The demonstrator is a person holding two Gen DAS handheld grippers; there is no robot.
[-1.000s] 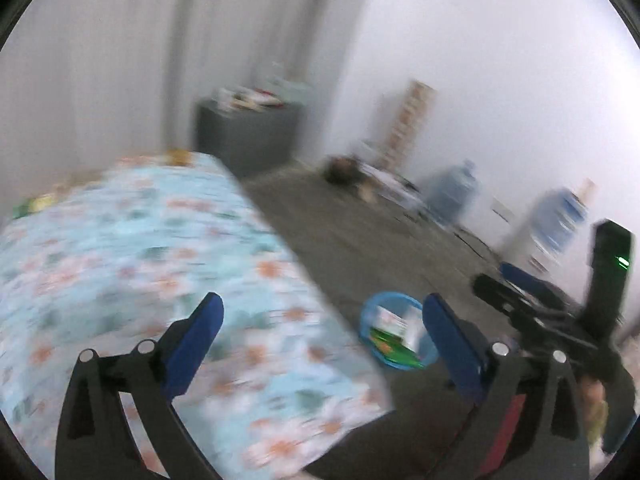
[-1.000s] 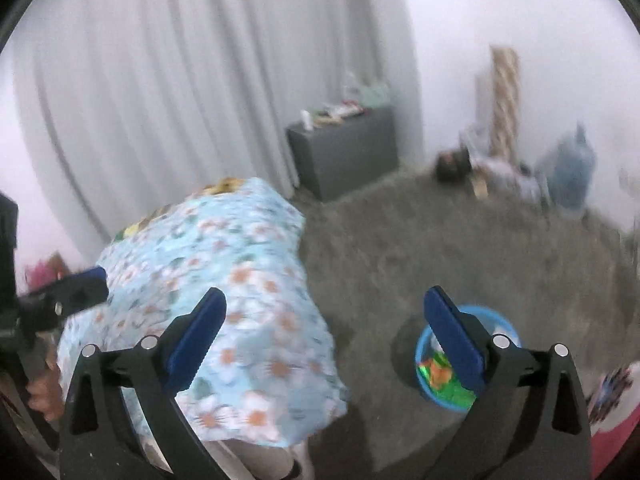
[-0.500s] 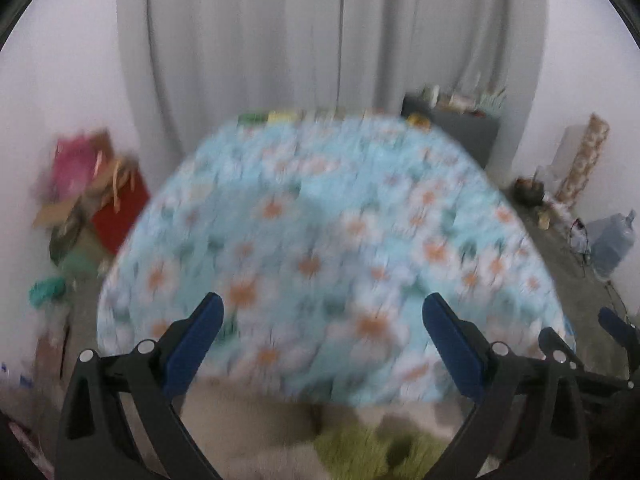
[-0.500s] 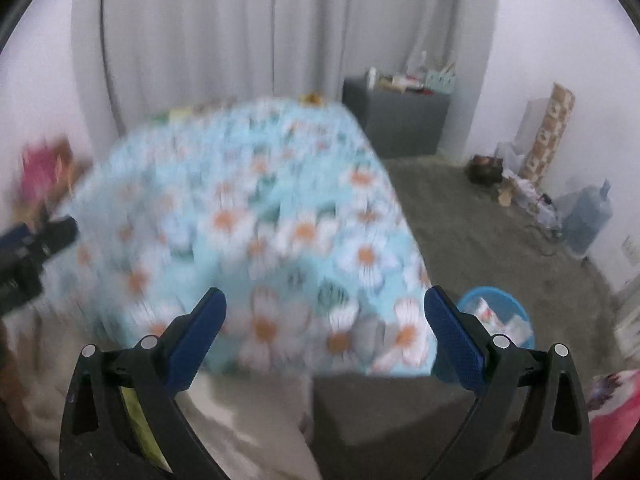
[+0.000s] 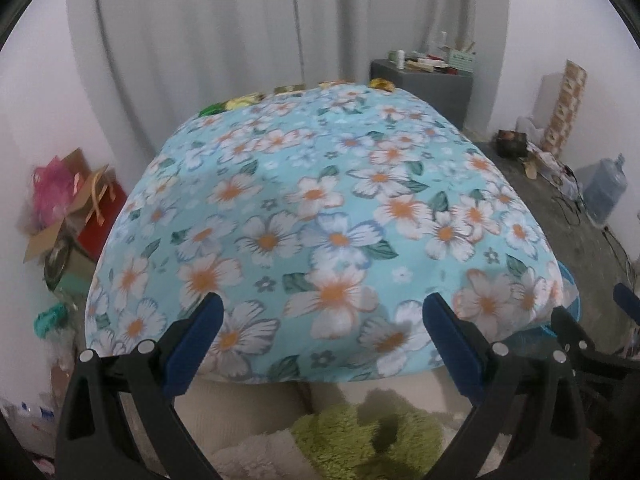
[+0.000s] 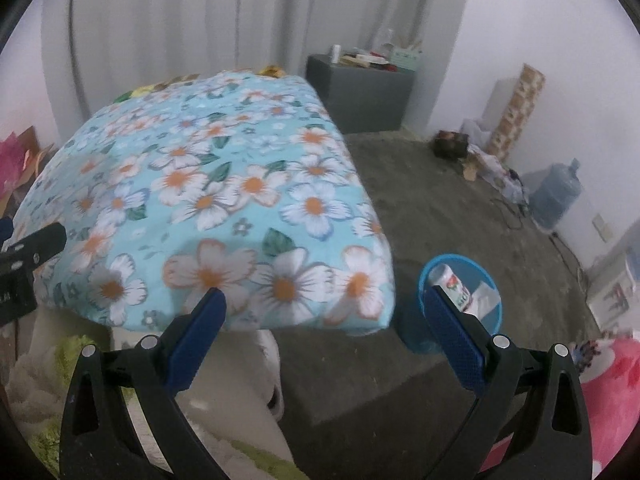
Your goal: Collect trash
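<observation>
Floral bedding filled most of what I saw, with wrappers along its far edge and the blue bin on the floor at its near right corner, and with my left gripper and right gripper both spread empty, I judged a long reach might snag fabric instead.

Lived-in room of home, used partly for storage. Table under blue floral cloth fills middle; snack wrappers along its far edge. Grey-white curtains cover far wall. Dark grey cabinet far right, top cluttered with bottles and boxes. Grey carpet on floor. Water jug against right wall, patterned roll leaning beside it. Cardboard boxes and gift bags heaped left. Blue bin near table corner, packaging inside.
</observation>
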